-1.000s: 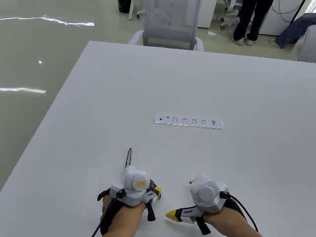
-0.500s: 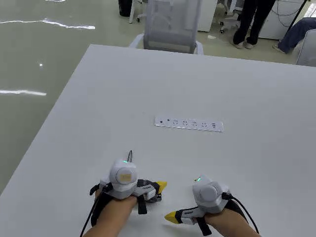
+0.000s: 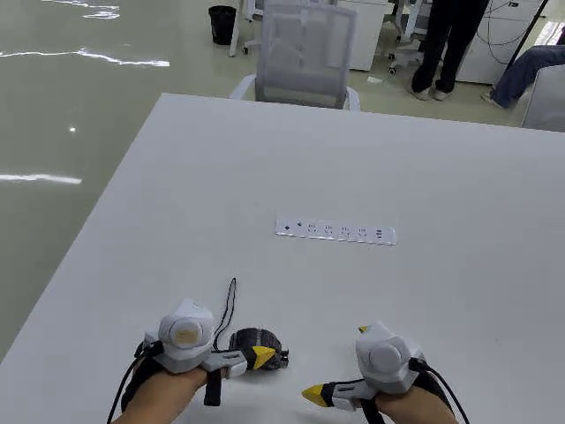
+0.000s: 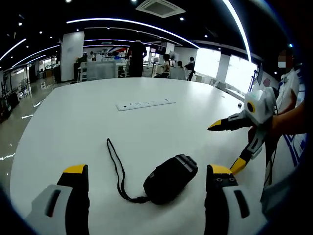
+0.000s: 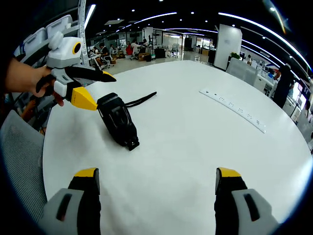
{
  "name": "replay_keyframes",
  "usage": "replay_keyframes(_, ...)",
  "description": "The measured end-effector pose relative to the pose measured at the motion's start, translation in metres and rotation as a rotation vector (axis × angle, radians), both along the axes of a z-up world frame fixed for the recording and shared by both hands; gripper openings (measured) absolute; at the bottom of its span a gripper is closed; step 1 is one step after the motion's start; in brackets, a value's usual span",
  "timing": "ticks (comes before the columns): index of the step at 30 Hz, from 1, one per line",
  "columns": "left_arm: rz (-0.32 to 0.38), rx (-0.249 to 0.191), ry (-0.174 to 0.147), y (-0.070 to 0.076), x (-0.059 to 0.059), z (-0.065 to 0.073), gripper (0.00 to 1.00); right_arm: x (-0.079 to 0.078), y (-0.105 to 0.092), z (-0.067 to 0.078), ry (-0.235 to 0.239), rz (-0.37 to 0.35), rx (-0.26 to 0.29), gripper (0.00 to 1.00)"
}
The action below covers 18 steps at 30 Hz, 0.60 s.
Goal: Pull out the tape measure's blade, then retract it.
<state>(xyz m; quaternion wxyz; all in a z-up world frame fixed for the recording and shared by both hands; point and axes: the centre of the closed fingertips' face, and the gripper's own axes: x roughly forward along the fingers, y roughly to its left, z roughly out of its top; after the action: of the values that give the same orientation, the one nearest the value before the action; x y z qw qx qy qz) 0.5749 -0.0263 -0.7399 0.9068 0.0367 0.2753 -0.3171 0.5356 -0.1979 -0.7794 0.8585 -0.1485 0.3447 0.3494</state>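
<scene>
The black tape measure lies on the white table, just in front of the left gripper, whose jaws are wide. The right gripper, also wide, is near. The head view half hides the tape measure. The gripper views show its cord. No writing can be read.

R gripper: yellow-tipped jaws seen spread wide at bottom, nothing held between, over white table. Black tape measure seen lying flat on table, ahead-left; strap trailed off its far end. L gripper held by hand at upper left, jaws parted, lower tip just beside tape measure. Power strip seen well apart, at right.
</scene>
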Motion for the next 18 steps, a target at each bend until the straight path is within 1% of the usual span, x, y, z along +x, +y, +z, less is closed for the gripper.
replay_keyframes(1,-0.005,0.003,-0.006,0.004,-0.003,0.002,0.99,-0.003,-0.001,0.001,-0.007,0.001,-0.003,1.0)
replay_keyframes(3,-0.009,0.002,-0.008,0.009,-0.007,0.003,0.99,-0.006,-0.002,0.004,-0.015,-0.001,-0.002,1.0)
replay_keyframes(5,-0.016,-0.012,-0.004,0.015,-0.011,0.004,0.99,-0.009,-0.004,0.007,-0.023,-0.008,0.003,1.0)
replay_keyframes(9,-0.022,-0.053,0.004,0.023,-0.021,0.011,0.99,-0.017,-0.008,0.01,-0.028,-0.025,0.017,1.0)
replay_keyframes(12,-0.044,-0.062,0.016,0.027,-0.029,0.011,0.99,-0.021,-0.012,0.014,-0.052,-0.031,0.02,1.0)
replay_keyframes(14,-0.06,-0.062,0.01,0.03,-0.034,0.013,0.99,-0.024,-0.017,0.015,-0.047,-0.051,0.032,1.0)
replay_keyframes(18,-0.062,-0.07,0.004,0.039,-0.042,0.017,0.99,-0.028,-0.025,0.023,-0.06,-0.084,0.054,1.0)
